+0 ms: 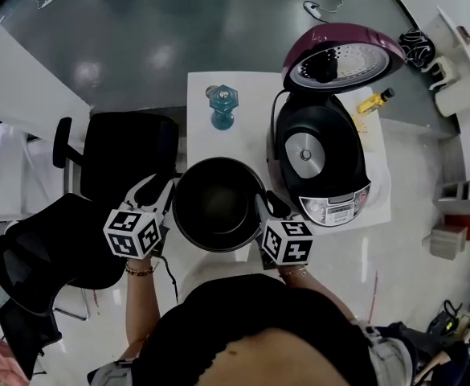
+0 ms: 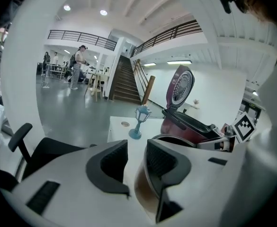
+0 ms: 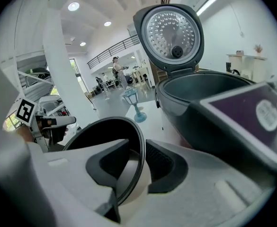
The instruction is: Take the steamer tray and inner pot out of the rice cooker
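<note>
The left tool (image 2: 136, 152) stands slightly apart. Its right-hand jaw reaches inside the inner pot (image 1: 218, 203) and its left-hand jaw stays outside, so the pot's brownish wall sits in the gap. The outer pad is clear of that wall, so nothing is pinched.

The right tool (image 3: 138, 160) is also parted a little. The pot's dark rim runs between its jaws, close to the outer pad, and pale wall shows between the rim and the inner pad. It straddles the rim and does not clamp it.

The two tools sit at opposite sides of the rim, a hold that would keep a wide, round pot level. With both jaws slack, I judge that the pot's weight is on the bench (image 1: 198, 139), just in front of the person, and not on the tools.

Just to the pot's right the rice cooker (image 1: 331, 147) stands open with its lid (image 1: 343, 55) tipped back. Its cavity holds no pot, and the silver heating plate (image 1: 303, 153) shows at the bottom. A blue lantern ornament (image 1: 222, 107) stands behind the pot. I cannot pick out the steamer tray in any view.
</note>
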`<state>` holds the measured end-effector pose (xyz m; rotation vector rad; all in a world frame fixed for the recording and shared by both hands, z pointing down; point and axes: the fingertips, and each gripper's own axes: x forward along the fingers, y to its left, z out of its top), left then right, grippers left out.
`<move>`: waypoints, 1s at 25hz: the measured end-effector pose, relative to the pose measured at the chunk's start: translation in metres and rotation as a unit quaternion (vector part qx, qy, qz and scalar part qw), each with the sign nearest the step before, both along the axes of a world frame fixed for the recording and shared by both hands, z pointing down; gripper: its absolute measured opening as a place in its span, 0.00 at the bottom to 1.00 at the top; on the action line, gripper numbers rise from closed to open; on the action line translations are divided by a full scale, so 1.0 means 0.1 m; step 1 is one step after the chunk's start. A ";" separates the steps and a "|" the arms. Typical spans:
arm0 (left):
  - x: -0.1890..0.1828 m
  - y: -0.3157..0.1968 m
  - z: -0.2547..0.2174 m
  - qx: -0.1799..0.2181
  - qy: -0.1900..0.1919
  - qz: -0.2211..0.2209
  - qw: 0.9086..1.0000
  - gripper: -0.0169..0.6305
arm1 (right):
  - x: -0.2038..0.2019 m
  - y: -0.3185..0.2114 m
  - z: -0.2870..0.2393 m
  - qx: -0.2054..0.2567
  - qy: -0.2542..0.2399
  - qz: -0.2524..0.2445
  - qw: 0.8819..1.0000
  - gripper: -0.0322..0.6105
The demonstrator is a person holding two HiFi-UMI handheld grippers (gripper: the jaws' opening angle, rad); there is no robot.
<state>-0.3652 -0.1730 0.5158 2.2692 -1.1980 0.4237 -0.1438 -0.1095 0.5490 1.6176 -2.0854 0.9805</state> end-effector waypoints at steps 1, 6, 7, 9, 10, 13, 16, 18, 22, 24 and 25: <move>-0.02 0.02 -0.07 0.010 0.001 -0.003 1.000 0.19 | 0.01 0.01 -0.06 0.008 0.005 -0.001 1.000 0.19; -0.04 0.12 -0.51 0.076 0.012 -0.029 0.997 0.19 | 0.01 0.02 -0.48 0.071 0.025 -0.011 0.997 0.19; -0.06 0.15 -0.59 0.091 0.010 -0.038 0.995 0.19 | 0.01 0.01 -0.57 0.088 0.031 -0.016 0.996 0.19; -0.09 0.21 -0.75 0.116 0.015 -0.060 0.991 0.19 | 0.03 -0.01 -0.77 0.126 0.046 -0.024 0.991 0.19; -0.11 0.24 -0.82 0.124 0.025 -0.073 0.989 0.19 | 0.06 -0.03 -0.87 0.146 0.054 -0.025 0.987 0.19; -0.14 0.35 -1.02 0.147 0.059 -0.103 0.982 0.17 | 0.19 -0.08 -1.14 0.201 0.074 -0.029 0.976 0.18; -0.14 0.46 -1.15 0.165 0.065 -0.113 0.978 0.12 | 0.27 -0.12 -1.27 0.235 0.082 -0.036 0.968 0.15; -0.12 0.53 -1.22 0.172 0.065 -0.113 0.976 0.11 | 0.33 -0.13 -1.32 0.241 0.075 -0.032 0.967 0.15; -0.12 0.66 -1.32 0.194 0.032 -0.123 0.973 0.10 | 0.38 -0.13 -1.46 0.258 0.058 -0.026 0.964 0.15; -0.11 0.72 -1.38 0.207 0.004 -0.126 0.970 0.10 | 0.37 -0.11 -1.52 0.267 0.050 -0.026 0.962 0.14; -0.09 0.75 -1.41 0.213 -0.005 -0.128 0.969 0.10 | 0.37 -0.09 -1.55 0.271 0.046 -0.027 0.961 0.14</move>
